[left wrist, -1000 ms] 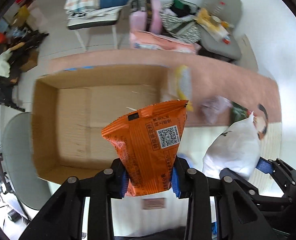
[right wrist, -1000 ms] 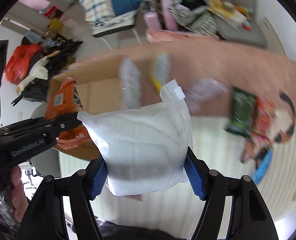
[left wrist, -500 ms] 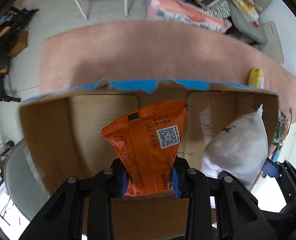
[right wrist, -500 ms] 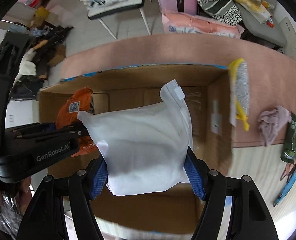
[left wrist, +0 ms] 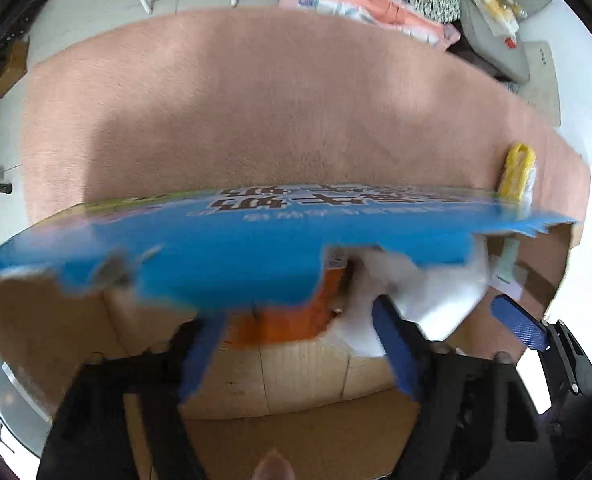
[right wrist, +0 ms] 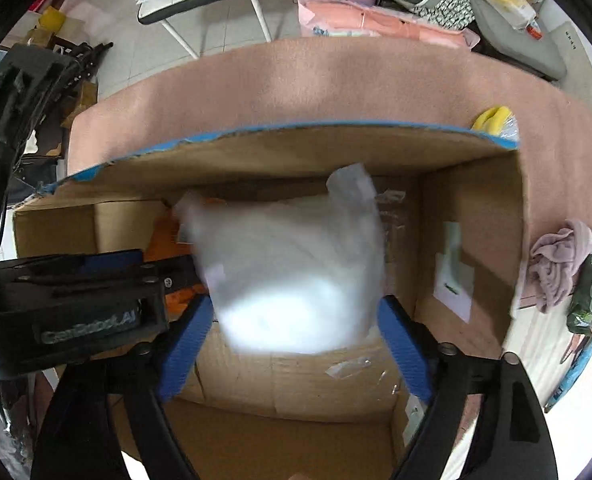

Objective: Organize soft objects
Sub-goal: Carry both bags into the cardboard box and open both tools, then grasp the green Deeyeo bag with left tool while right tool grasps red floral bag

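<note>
Both grippers are reaching into the cardboard box point(right wrist: 472, 216), so the soft packs can drop inside. The right gripper point(right wrist: 296, 344) is standing released, its blue pads clear of the puffy white bag point(right wrist: 296, 272), blurred mid-box. The left gripper point(left wrist: 296, 344) is likewise spread, the crinkly orange snack packet point(left wrist: 287, 324) sitting beyond it, left of the bag.

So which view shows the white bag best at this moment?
The right wrist view: the white bag sits mid-frame between the right gripper's blue pads, over the cardboard box, though motion-blurred. The left wrist view shows only a blurred part of it, cut off above by the box's blue flap.
</note>
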`<state>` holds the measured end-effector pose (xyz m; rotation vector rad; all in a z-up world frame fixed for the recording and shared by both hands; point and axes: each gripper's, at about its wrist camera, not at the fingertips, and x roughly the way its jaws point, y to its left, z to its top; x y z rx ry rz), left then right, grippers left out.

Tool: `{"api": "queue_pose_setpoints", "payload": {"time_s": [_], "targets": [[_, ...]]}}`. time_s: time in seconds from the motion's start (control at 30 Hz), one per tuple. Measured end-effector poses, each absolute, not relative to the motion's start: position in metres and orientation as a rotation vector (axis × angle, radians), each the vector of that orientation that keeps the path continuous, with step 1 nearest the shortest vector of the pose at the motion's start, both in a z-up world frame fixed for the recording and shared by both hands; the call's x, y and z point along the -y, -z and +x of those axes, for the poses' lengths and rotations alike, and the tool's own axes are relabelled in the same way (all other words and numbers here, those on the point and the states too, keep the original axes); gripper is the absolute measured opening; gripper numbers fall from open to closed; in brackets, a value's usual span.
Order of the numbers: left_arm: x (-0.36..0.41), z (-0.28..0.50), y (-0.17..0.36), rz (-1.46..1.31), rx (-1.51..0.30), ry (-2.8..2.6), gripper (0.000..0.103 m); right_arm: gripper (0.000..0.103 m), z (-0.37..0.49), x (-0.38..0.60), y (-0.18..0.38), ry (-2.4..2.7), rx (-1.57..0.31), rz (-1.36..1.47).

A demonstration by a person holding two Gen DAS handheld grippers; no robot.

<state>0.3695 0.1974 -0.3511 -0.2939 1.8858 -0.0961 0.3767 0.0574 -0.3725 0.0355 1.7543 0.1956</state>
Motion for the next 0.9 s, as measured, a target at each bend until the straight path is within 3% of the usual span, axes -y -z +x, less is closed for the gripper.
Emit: {"api": "queue_pose_setpoints", "payload": {"time_s": [0.13,0.23,0.33,0.6,0.9], "targets": [[-0.198,0.353,0.318,-0.248,-1.826,0.067,0.077,0.098,0.373,-0.052,0.355,-0.199,-1.728,0.035],[-0.196,0.335,0.293,-0.2,-1.757,0.025,0.095,0.103,0.368,-0.047,0.344,-0.206,-1.709,0.011],[-0.213,0.318,0.279,-0.165,-1.684,-0.016,0.101,0.103,0.353,-0.043,0.331,-0.211,-1.684,-0.01],[-0.204,0.279,0.244,-0.135,-1.486,-0.091,0.102,0.103,0.293,-0.031,0.288,-0.23,-1.586,-0.053],[-0.185,0.23,0.218,-0.074,-1.387,-0.116,0.102,0.103,0.229,-0.016,0.246,-0.197,-1.452,-0.055]]}}
